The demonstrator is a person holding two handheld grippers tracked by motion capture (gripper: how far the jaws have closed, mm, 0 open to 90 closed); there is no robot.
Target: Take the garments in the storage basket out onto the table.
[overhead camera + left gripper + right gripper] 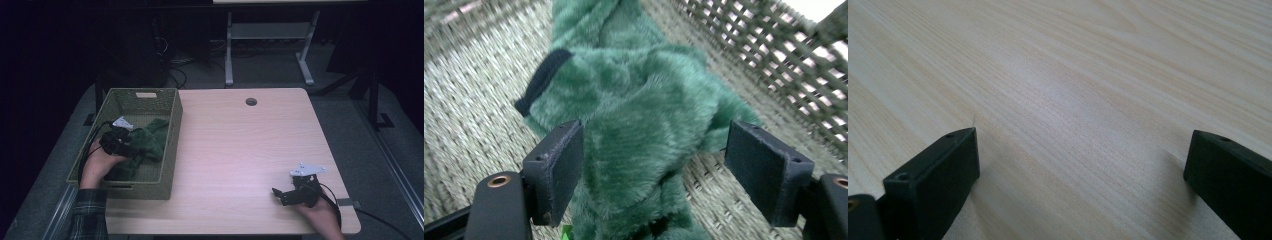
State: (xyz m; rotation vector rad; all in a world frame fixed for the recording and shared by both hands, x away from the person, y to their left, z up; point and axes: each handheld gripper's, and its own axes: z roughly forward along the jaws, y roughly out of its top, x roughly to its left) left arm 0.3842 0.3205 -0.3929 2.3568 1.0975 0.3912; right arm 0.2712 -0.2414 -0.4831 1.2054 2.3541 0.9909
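My table [240, 150]: light wood-grain top, rounded corners, round cable hole [251, 101] near the far edge. Grey carpet floor [345, 125] all around it. Beyond it, a second desk [270, 30] on a white frame with splayed feet, only its underside and legs in frame. Loose cables [175, 67] on the floor at back left, next to dark equipment. Room dim overall; far end nearly black, the light falls mainly on my tabletop.

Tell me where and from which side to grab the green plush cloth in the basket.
Grip the raised furry fold in the middle of the green plush cloth, coming from above: it lies heaped on the floor of the woven basket, and the open left gripper already straddles that ridge.
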